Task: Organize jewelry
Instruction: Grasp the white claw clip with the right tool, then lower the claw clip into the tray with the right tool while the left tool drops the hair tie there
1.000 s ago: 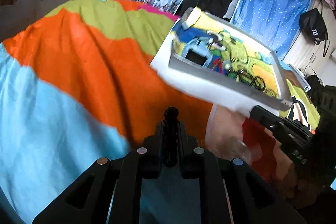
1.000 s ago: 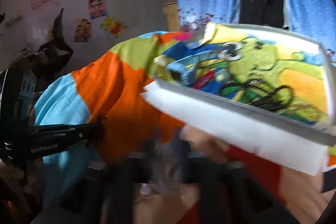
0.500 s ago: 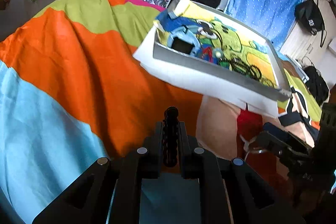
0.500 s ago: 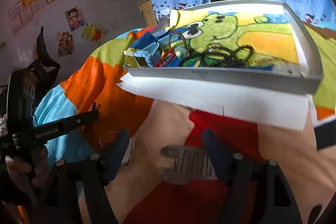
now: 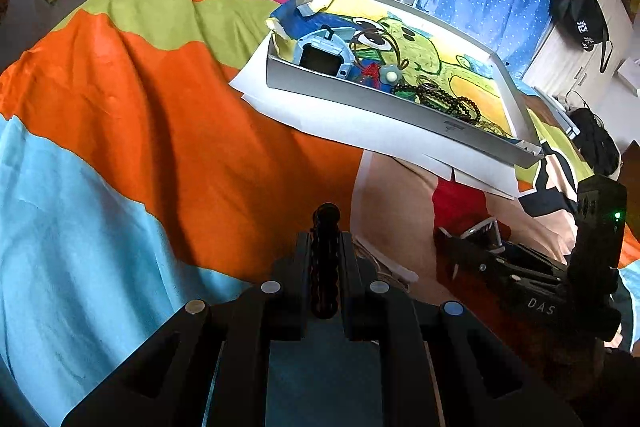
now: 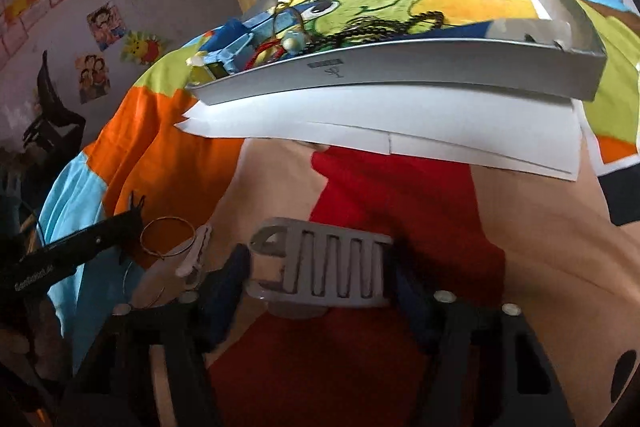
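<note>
Between the jaws of the right gripper [image 6: 320,259], a grey slotted hair clip [image 6: 340,275], pinched end to end by the blue pads [image 6: 234,267]. Half a second ago, spread wide of it on both sides; now closed in and touching both ends, so grasped, by the look of it. Still flat on the red and cream patch of the bed cover [image 5: 160,115], not yet lifted.

Ahead of those jaws and higher, well apart, the grey tray [image 6: 400,71], tilted on a stack of white sheets [image 6: 360,123]. Already holds a black beaded necklace [image 6: 384,27] and a blue watch-like piece [image 5: 320,53] crowded toward its far-left corner, with bare cartoon lining to the right of them.

Just left of the right jaws, a thin gold bangle [image 6: 166,237] and a pale clip [image 6: 196,255], touching or nearly so, both on the bed.

Left gripper [image 5: 326,223]: jaws clenched on nothing, same as a second ago, hanging over orange cloth, with its tip just beside the bangle in the right wrist view.

Means the pick is made. Next, probably a lift and a carry forward to the tray, high enough to clear the near wall. Leaves the bangle and the pale clip to collect afterwards. Risk: a flat, stiff piece held only by its ends, apt to pivot or slip in transit.
</note>
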